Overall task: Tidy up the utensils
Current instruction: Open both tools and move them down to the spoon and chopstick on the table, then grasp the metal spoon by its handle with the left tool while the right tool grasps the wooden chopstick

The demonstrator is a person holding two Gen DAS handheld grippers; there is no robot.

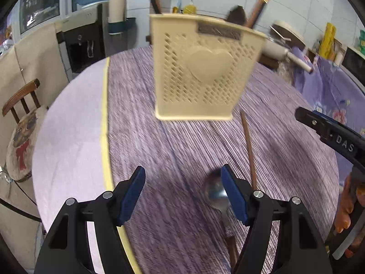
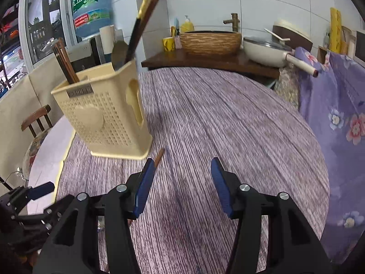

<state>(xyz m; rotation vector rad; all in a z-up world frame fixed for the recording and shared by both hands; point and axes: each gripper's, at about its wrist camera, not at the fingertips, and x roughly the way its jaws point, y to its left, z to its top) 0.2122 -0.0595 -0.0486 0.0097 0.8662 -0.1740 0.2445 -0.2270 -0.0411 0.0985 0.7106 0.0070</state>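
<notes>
Two pieces left out: a spoon [image 1: 215,193] and a chopstick [image 1: 249,147] lie flat on the worktop [image 1: 182,141], on the near side of the cream holder [image 1: 200,68].
Left gripper [image 1: 183,195]: fingers released and empty; the spoon's bowl lies just beyond the right-hand finger [image 1: 233,198], partly hidden by it, not between the pads.
Right gripper [image 2: 180,186]: fingers released, nothing between them; the chopstick's tip [image 2: 159,156] shows just past the left-hand finger [image 2: 144,189], between it and the holder.
Holder: upright, farther along the worktop than both loose pieces; in the right wrist view it already carries chopsticks and a spoon standing in its compartments.
Step in hand: likely the reach for the last two pieces, one per gripper, before any grasp.
Next move: each gripper seems to need shifting sideways so its piece sits between the pads, then low enough to pinch a thin thing lying flat, then a lift toward the holder's top.
Blur: both views are smeared, so exact contact with the cloth cannot be told.
</notes>
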